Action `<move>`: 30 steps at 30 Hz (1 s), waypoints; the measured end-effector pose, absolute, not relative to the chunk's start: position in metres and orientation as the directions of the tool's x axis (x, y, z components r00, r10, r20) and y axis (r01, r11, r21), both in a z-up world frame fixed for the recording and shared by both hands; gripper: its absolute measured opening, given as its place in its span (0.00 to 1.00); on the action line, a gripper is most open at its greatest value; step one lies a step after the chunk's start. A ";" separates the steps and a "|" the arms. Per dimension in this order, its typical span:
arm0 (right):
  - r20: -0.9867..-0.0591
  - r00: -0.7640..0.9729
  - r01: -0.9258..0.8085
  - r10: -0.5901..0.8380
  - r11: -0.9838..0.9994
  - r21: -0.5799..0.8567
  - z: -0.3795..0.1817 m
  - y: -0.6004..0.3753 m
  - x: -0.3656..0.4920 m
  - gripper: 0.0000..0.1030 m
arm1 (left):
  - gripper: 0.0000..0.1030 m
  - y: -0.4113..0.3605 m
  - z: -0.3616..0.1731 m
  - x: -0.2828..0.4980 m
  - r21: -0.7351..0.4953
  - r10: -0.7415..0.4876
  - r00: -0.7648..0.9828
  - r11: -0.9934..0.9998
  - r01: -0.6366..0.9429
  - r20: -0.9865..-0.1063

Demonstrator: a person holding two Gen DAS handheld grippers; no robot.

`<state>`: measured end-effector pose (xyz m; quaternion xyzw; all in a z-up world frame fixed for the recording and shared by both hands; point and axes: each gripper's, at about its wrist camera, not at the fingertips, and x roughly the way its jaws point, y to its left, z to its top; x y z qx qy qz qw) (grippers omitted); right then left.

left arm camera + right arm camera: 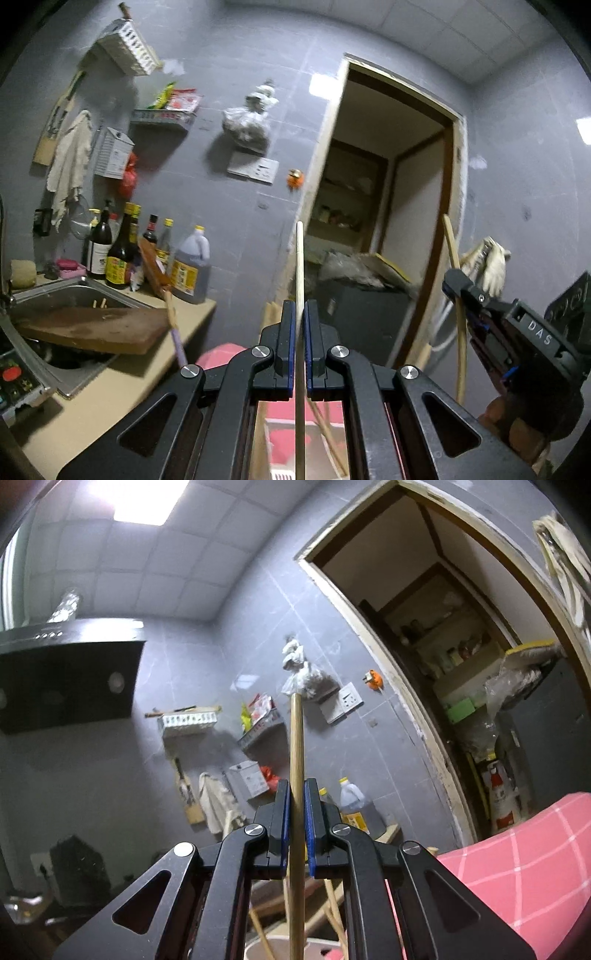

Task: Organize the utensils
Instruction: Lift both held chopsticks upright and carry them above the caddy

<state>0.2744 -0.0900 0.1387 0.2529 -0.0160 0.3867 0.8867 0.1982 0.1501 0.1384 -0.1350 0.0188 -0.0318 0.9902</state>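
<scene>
Two tongs, left (299,314) and right (295,794), each clamp upright chopstick (299,258) between pads

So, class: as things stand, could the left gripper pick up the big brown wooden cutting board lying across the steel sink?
Probably not yet. The left gripper is shut on a thin pale chopstick, so its jaws are occupied. Nothing blocks the way to the cutting board lower left.

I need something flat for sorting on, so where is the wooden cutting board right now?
In the left wrist view, the wooden cutting board lies tilted across the steel sink at the left, below the row of sauce bottles.
</scene>
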 end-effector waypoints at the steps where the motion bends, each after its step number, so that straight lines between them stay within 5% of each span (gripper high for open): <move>1: 0.230 0.710 -0.687 0.665 0.585 0.431 0.138 -0.087 0.277 0.05 | 0.02 0.154 0.137 0.200 -0.277 -0.062 0.998 0.959 0.055 -0.019; 11: 0.231 0.758 -0.640 0.610 0.628 0.442 0.120 -0.083 0.290 0.05 | 0.02 0.183 0.134 0.215 -0.330 -0.017 0.998 0.943 0.035 0.055; 30: 0.257 0.816 -0.579 0.519 0.730 0.364 0.118 -0.070 0.279 0.05 | 0.02 0.190 0.110 0.223 -0.440 0.064 0.996 0.898 -0.029 0.066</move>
